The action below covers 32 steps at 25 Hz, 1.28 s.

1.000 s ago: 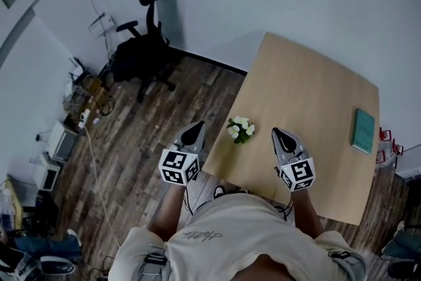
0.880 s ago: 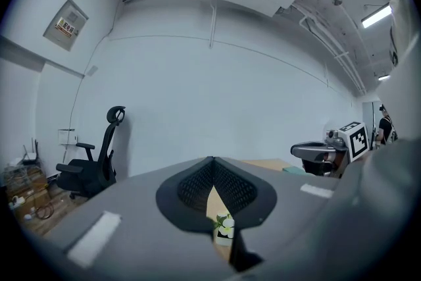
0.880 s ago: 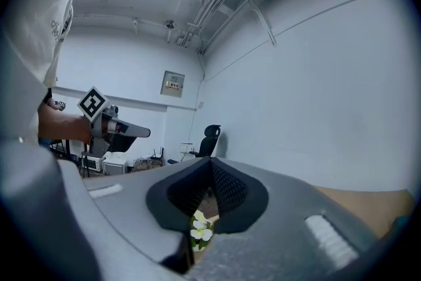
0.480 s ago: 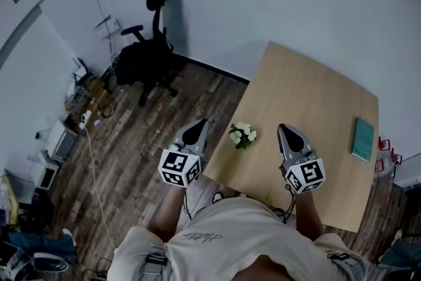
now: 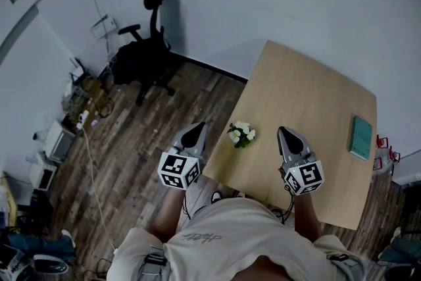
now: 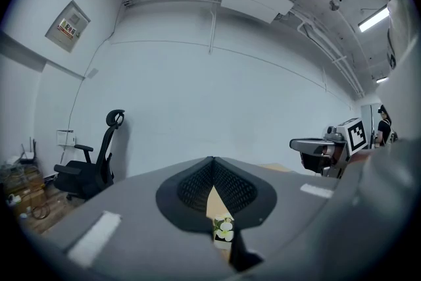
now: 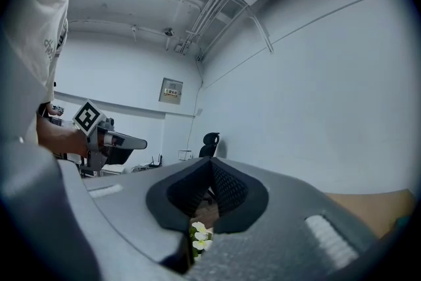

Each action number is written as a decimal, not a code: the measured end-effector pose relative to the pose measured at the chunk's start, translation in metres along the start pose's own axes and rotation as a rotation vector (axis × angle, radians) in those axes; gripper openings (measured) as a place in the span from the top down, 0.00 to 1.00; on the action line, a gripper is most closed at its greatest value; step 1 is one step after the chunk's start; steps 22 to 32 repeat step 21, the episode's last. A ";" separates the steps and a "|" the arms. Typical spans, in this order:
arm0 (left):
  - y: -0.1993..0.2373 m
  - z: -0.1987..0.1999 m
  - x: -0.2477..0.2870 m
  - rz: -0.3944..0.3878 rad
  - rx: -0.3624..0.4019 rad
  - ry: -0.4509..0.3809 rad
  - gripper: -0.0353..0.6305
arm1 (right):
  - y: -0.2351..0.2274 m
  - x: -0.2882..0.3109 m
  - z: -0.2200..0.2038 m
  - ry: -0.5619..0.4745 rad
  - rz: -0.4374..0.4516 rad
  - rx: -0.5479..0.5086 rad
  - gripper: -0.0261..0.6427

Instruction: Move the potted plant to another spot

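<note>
The potted plant [image 5: 241,134], small with white flowers, stands near the front left corner of the wooden table [image 5: 309,95]. My left gripper [image 5: 195,131] hangs just left of the table's edge, level with the plant, jaws shut and empty. To the plant's right, my right gripper [image 5: 285,134] is over the table, also shut and empty. In the left gripper view the plant [image 6: 223,230] shows below the closed tips of the left gripper [image 6: 212,161], with the right gripper [image 6: 322,148] beyond. The right gripper view shows the plant [image 7: 199,237] under the shut right gripper [image 7: 210,164].
A teal book [image 5: 361,137] lies at the table's right edge. A black office chair [image 5: 148,49] stands by the wall at the far left, with boxes and cables [image 5: 82,102] on the wooden floor. The person's body is close to the table's front edge.
My right gripper has risen a little over the table. The left gripper and the plant have stayed where they were.
</note>
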<state>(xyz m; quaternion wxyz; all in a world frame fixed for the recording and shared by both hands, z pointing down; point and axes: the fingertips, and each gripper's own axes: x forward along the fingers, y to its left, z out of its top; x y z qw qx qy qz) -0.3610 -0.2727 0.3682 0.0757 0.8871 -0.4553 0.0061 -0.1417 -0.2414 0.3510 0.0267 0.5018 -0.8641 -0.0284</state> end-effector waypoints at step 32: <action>0.021 -0.012 -0.012 0.015 -0.036 0.022 0.92 | 0.014 0.008 -0.010 0.031 0.005 0.026 0.96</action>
